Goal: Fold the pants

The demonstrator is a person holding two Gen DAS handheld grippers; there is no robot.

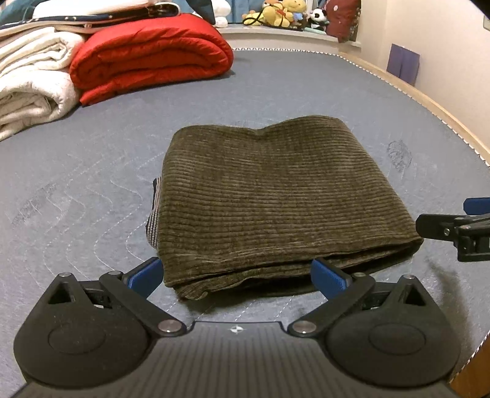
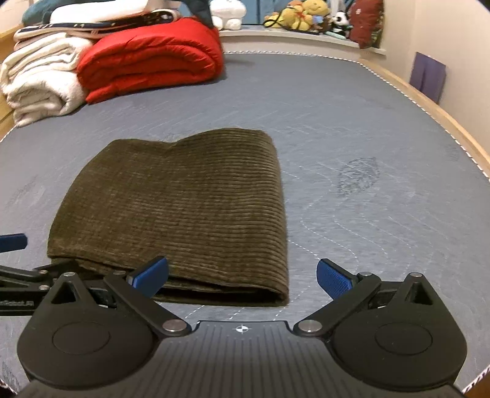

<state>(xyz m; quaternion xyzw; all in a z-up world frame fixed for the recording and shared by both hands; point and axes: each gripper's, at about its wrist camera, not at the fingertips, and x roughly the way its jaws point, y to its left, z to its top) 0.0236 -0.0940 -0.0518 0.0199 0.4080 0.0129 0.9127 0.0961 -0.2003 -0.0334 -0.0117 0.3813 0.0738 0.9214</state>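
The olive corduroy pants (image 1: 275, 199) lie folded into a thick rectangle on the grey-blue mattress (image 1: 76, 183); they also show in the right wrist view (image 2: 177, 208). A striped lining edge peeks out at the bundle's left side (image 1: 154, 214). My left gripper (image 1: 237, 277) is open, at the bundle's near edge, holding nothing. My right gripper (image 2: 242, 277) is open and empty, at the bundle's near right corner. The right gripper's fingers also show at the right edge of the left wrist view (image 1: 453, 229).
A folded red quilt (image 1: 150, 58) and white blankets (image 1: 30, 79) are stacked at the far left of the mattress. Plush toys (image 1: 284, 13) sit on a ledge behind. The wooden bed frame (image 1: 428, 101) curves along the right, by the wall.
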